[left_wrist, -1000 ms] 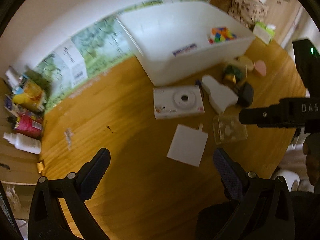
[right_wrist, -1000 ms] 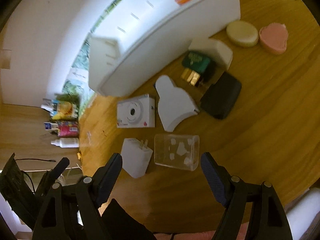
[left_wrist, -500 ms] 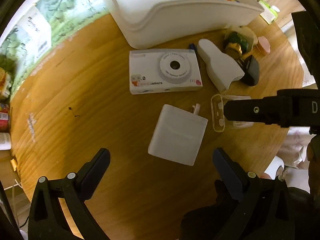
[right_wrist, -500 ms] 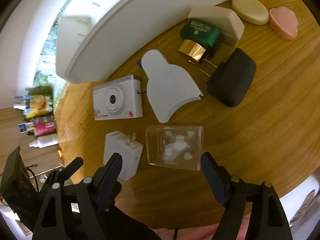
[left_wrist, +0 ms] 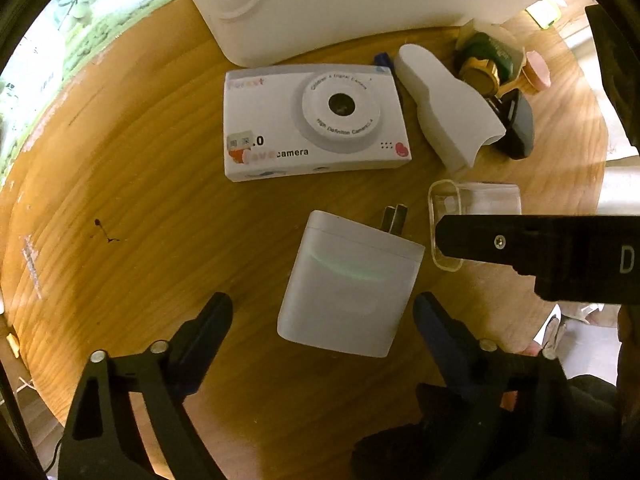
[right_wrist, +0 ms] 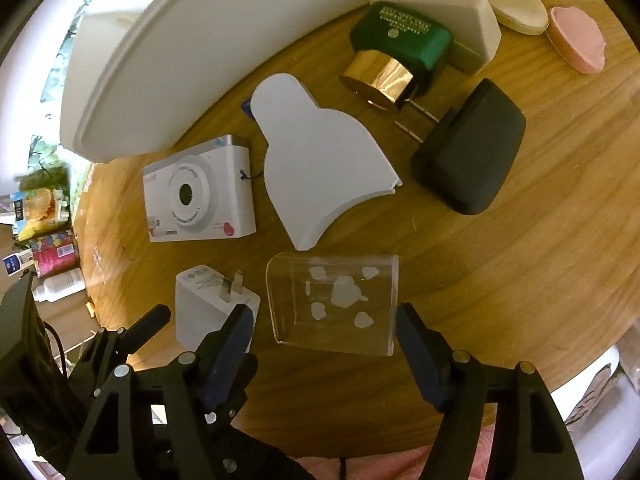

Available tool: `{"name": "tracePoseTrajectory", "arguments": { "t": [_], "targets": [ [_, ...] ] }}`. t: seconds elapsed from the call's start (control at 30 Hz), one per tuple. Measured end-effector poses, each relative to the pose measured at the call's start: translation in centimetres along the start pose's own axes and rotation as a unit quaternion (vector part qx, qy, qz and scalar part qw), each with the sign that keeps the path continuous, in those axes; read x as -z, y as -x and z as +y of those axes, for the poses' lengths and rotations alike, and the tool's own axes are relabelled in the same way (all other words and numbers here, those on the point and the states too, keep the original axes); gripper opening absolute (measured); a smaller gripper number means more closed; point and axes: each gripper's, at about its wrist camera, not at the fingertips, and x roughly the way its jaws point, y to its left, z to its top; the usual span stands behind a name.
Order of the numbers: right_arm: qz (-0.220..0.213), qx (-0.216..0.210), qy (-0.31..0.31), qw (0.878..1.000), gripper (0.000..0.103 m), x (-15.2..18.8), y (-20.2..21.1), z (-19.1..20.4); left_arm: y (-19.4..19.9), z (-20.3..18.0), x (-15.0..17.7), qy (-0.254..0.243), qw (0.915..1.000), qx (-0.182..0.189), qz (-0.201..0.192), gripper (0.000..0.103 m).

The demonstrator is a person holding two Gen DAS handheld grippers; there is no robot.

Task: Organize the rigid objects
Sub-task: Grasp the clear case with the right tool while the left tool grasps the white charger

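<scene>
A white charger plug (left_wrist: 348,292) lies flat on the round wooden table (left_wrist: 140,200), prongs pointing away. My left gripper (left_wrist: 324,328) points straight down over it with the jaws closing; the plug sits between the fingers, and a gap shows on the left side. A clear acrylic block (right_wrist: 336,300) with white flecks lies just right of the plug (right_wrist: 208,304). My right gripper (right_wrist: 324,334) straddles the block's near end, jaws closing, pads close to its sides and not pressing.
A white toy camera (left_wrist: 316,124), a white bottle-shaped piece (right_wrist: 324,160), a black adapter (right_wrist: 468,148), a green bottle with a gold cap (right_wrist: 400,48) and two soaps (right_wrist: 576,40) lie beyond. A large white bin (left_wrist: 340,0) stands behind them. Snack packets (right_wrist: 44,216) sit at the far left.
Both grippers have sunk toward the table, so the plug and the clear block now look larger and lie between the fingers. Both pairs of jaws have narrowed.
</scene>
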Motion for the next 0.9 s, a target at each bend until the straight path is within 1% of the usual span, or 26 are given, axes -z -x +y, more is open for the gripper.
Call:
{"name": "tracePoseTrajectory", "arguments": {
  "t": [0.13,0.2,0.33,0.4,0.43,0.47,0.67,0.77,0.9],
  "targets": [
    [-0.001,0.009,0.000,1.000,0.072,-0.4,0.0,0.0,-0.2,0.2,-0.2,-0.004,1.0000,-0.003,0.001,0.088],
    [0.000,0.012,-0.004,1.000,0.071,-0.6,0.0,0.0,-0.2,0.1,-0.3,-0.008,1.0000,-0.006,-0.001,0.086],
    [-0.001,0.024,0.004,1.000,0.069,-1.0,0.1,0.3,0.2,-0.1,-0.7,-0.012,0.9999,0.000,-0.007,0.073],
    [-0.002,0.029,0.005,1.000,0.065,-1.0,-0.1,0.7,0.3,-0.3,-0.9,-0.013,0.9999,0.000,-0.011,0.068],
    [-0.004,0.026,0.005,1.000,0.064,-1.0,-0.1,0.7,0.4,-0.3,-0.9,-0.014,0.9998,0.001,-0.013,0.063],
    [-0.005,0.024,0.006,1.000,0.064,-0.9,-0.1,0.7,0.4,-0.6,-1.1,-0.014,0.9998,0.002,-0.015,0.061],
    [-0.015,0.017,0.017,1.000,0.064,-0.2,0.3,0.2,0.6,-1.1,-0.9,-0.009,0.9998,0.001,-0.018,0.060],
    [-0.018,0.007,0.018,1.000,0.063,0.2,0.3,-0.1,0.4,-0.7,-0.7,-0.005,0.9998,0.001,-0.018,0.060],
    [-0.030,-0.006,0.025,0.999,0.060,1.0,0.5,0.0,0.3,-0.5,-0.6,0.002,0.9998,0.000,-0.021,0.060]
  ]
}}
